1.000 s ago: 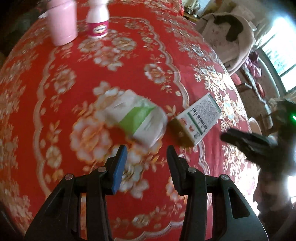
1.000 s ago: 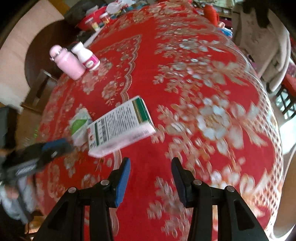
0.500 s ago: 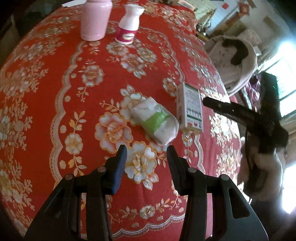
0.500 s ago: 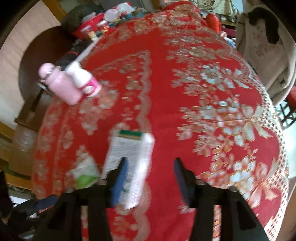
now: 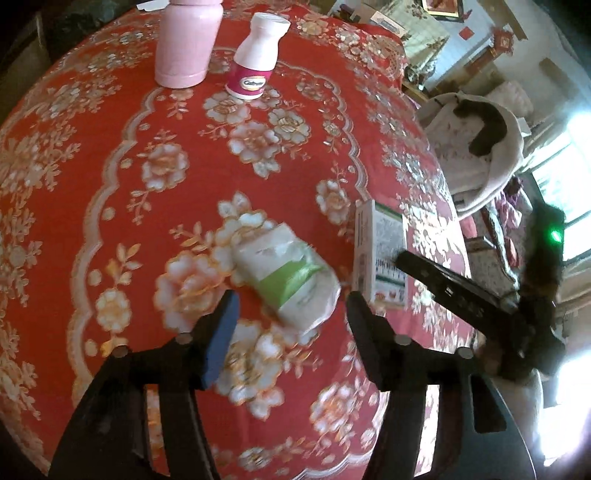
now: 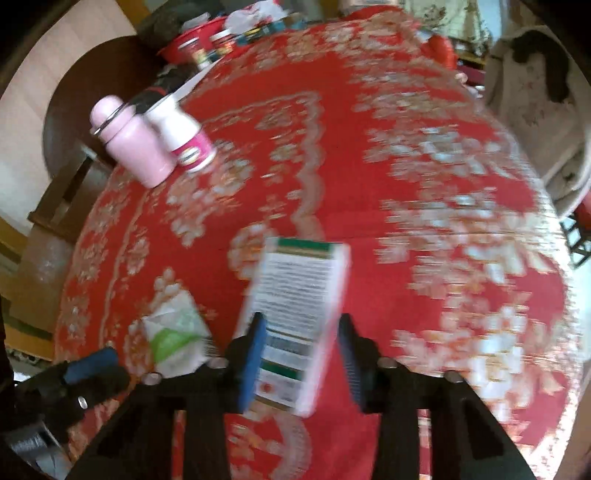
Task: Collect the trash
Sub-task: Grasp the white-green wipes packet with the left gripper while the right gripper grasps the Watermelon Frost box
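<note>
A crumpled white and green packet [image 5: 288,280] lies on the red flowered tablecloth [image 5: 110,166]. Its near end sits between the tips of my left gripper [image 5: 291,321], whose jaws are opening and do not touch it. Just right of it is a white printed carton [image 5: 384,251] with green bands. My right gripper [image 6: 301,354] straddles that carton [image 6: 299,295] with its jaws closing. The left pad is at the carton's edge, and a sliver of cloth shows at the right pad. The picture there is blurred.
A pink bottle [image 5: 184,44] and a white bottle with a pink label [image 5: 255,59] stand at the far side of the table. Jars and clutter [image 6: 221,33] crowd the far end. A chair draped with pale clothing [image 5: 480,147] stands beyond the right edge.
My left gripper's jaws have spread wider around the packet's near end. My right gripper came over the carton, opened wide, and has narrowed around it.
</note>
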Tool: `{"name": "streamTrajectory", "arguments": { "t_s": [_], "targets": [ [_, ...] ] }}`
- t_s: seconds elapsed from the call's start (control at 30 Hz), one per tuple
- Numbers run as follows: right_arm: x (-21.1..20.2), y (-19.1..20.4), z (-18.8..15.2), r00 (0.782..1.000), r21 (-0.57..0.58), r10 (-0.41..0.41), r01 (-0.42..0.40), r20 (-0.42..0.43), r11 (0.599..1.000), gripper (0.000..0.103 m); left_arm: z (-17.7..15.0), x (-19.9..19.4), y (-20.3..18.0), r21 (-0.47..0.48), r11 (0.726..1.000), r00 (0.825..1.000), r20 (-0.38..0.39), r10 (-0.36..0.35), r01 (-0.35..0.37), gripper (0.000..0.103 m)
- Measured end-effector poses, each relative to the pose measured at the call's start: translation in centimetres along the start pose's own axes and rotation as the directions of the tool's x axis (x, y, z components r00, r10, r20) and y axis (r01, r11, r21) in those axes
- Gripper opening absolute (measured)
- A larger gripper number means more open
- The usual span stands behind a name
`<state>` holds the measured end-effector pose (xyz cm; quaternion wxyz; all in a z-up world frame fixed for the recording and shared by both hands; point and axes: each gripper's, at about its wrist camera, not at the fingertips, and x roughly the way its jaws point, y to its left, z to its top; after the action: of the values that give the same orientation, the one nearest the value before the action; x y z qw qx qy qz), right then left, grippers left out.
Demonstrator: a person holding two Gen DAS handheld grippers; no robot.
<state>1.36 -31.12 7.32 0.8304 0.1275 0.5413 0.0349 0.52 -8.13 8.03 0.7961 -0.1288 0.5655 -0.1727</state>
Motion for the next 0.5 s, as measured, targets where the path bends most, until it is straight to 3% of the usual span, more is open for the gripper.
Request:
{"name": "streamTrajectory", "arguments": {
  "t_s": [0.13, 0.2, 0.27, 0.5],
  "targets": [
    [-0.6, -2.5, -0.5, 0.999, 0.039, 0.025, -0.024, -0.019, 0.999, 0.036, 0.4, 1.9, -1.0, -0.041, 0.996, 0.997, 0.003, 0.081, -0.080, 0.060],
    [-1.3, -2.8, -0.7, 0.998, 0.054, 0.061, -0.062, 0.010, 0.997, 0.036, 0.5, 2.4, -1.1, -0.062, 0.991, 0.993, 0.011, 0.116, -0.115, 0.060],
    [-2.0, -2.7, -0.8, 0.995, 0.065, 0.088, -0.091, 0.036, 0.994, 0.052, 0.5, 2.7, -1.0, -0.081, 0.988, 0.991, 0.011, 0.135, -0.134, 0.060],
    [-1.8, -1.9, -0.4, 0.994, 0.078, 0.110, -0.112, 0.020, 0.991, 0.053, 1.4, 4.4, -1.4, -0.092, 0.982, 0.987, -0.013, 0.163, -0.163, 0.060]
  ]
}}
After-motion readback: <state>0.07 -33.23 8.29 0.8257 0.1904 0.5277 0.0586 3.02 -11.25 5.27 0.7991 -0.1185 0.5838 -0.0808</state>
